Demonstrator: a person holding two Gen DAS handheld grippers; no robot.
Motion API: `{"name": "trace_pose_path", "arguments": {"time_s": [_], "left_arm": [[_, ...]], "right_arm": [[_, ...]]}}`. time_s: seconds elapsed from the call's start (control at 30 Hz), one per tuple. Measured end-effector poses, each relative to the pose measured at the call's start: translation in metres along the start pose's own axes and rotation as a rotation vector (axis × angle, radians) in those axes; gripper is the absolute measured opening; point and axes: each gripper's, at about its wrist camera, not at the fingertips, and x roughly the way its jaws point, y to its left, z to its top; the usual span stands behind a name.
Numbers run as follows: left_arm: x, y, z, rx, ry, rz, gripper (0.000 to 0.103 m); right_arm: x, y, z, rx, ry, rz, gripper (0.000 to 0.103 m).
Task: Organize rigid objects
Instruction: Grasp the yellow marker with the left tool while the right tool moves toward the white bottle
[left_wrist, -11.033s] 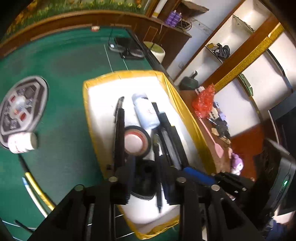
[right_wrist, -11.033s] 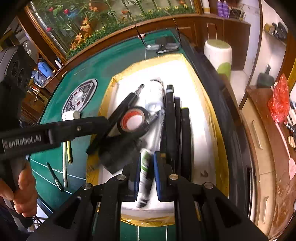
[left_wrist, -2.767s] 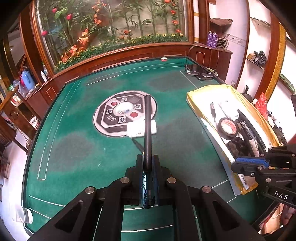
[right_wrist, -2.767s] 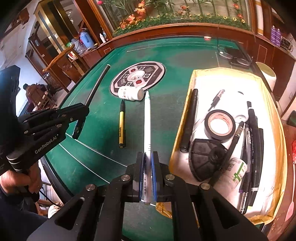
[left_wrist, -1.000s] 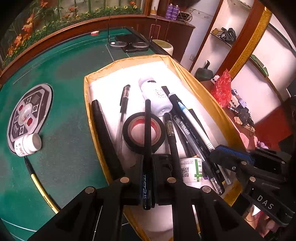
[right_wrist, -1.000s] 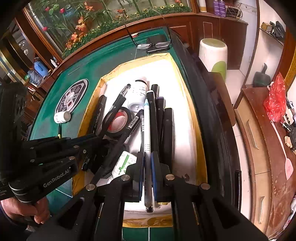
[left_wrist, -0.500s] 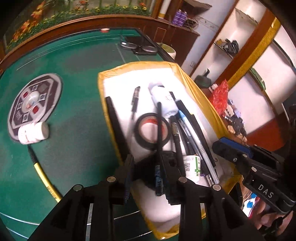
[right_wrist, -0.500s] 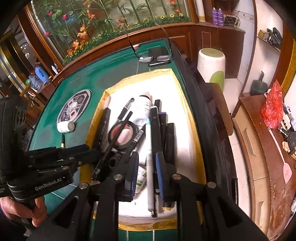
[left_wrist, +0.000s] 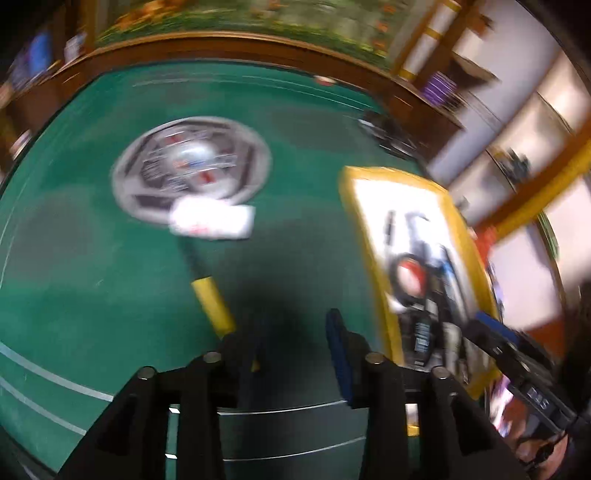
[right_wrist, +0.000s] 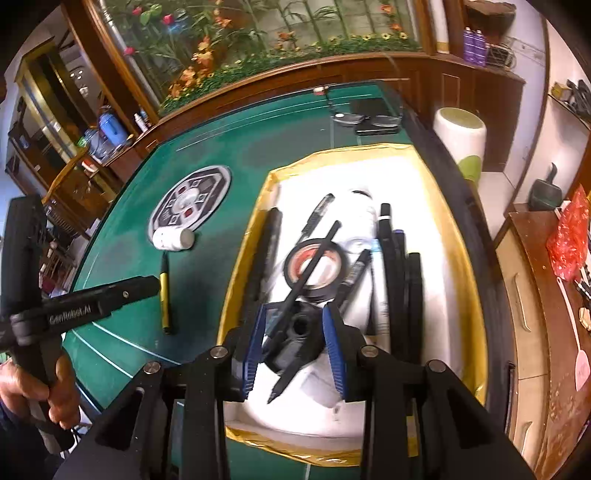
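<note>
Both pens dropped into tray (right_wrist: 458, 236); left tool (left_wrist: 295, 332), right tool (right_wrist: 295, 325) just opened, empty.

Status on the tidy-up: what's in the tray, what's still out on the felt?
Done: the yellow-rimmed white tray holds the black tape roll, a heap of black pens and a thin black pen lying across the roll. In hand: nothing; left gripper and right gripper have just been opening, empty. Left: the yellow-and-black pen and white pill bottle on the felt.
</note>
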Motion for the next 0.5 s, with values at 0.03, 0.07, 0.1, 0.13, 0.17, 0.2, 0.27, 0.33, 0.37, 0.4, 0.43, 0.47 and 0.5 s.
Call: {"name": "trace_pose_path", "arguments": {"time_s": [0.03,0.07,0.1,0.13,0.17,0.2,0.27,0.33,0.37,0.4,0.43,0.47,0.5], "left_arm": [[0.003,0.015,-0.001,-0.048,0.009,0.019,0.046],[0.005,0.024,-0.002,-0.082,0.021,0.028,0.046],[0.008,0.033,-0.003,-0.122,0.032,0.029,0.046],[0.01,0.041,-0.003,-0.159,0.039,0.028,0.046],[0.014,0.047,-0.002,-0.181,0.047,0.033,0.046],[0.017,0.049,-0.001,-0.186,0.054,0.042,0.046],[0.022,0.049,0.0,-0.188,0.059,0.05,0.046],[0.03,0.047,0.002,-0.169,0.067,0.085,0.046],[0.035,0.045,0.004,-0.162,0.076,0.095,0.046],[0.041,0.045,0.005,-0.158,0.085,0.093,0.046],[0.046,0.045,0.006,-0.15,0.093,0.1,0.046],[0.049,0.044,0.007,-0.137,0.085,0.118,0.046],[0.05,0.04,0.008,-0.118,0.07,0.134,0.046]], "right_arm": [[0.001,0.002,-0.001,-0.004,0.004,0.003,0.031],[0.002,0.005,-0.001,-0.009,0.008,0.007,0.031],[0.002,0.008,-0.002,-0.016,0.012,0.011,0.031],[0.003,0.01,-0.003,-0.023,0.015,0.014,0.031],[0.003,0.012,-0.005,-0.028,0.018,0.016,0.031],[0.003,0.013,-0.006,-0.034,0.021,0.019,0.031],[0.003,0.015,-0.009,-0.043,0.026,0.023,0.031],[0.003,0.014,-0.01,-0.043,0.028,0.025,0.031],[0.003,0.012,-0.011,-0.04,0.028,0.025,0.031],[0.002,0.011,-0.012,-0.037,0.027,0.023,0.031],[0.0,0.009,-0.012,-0.034,0.024,0.023,0.031],[0.0,0.008,-0.013,-0.033,0.023,0.023,0.031],[-0.001,0.007,-0.013,-0.031,0.022,0.023,0.031]]}}
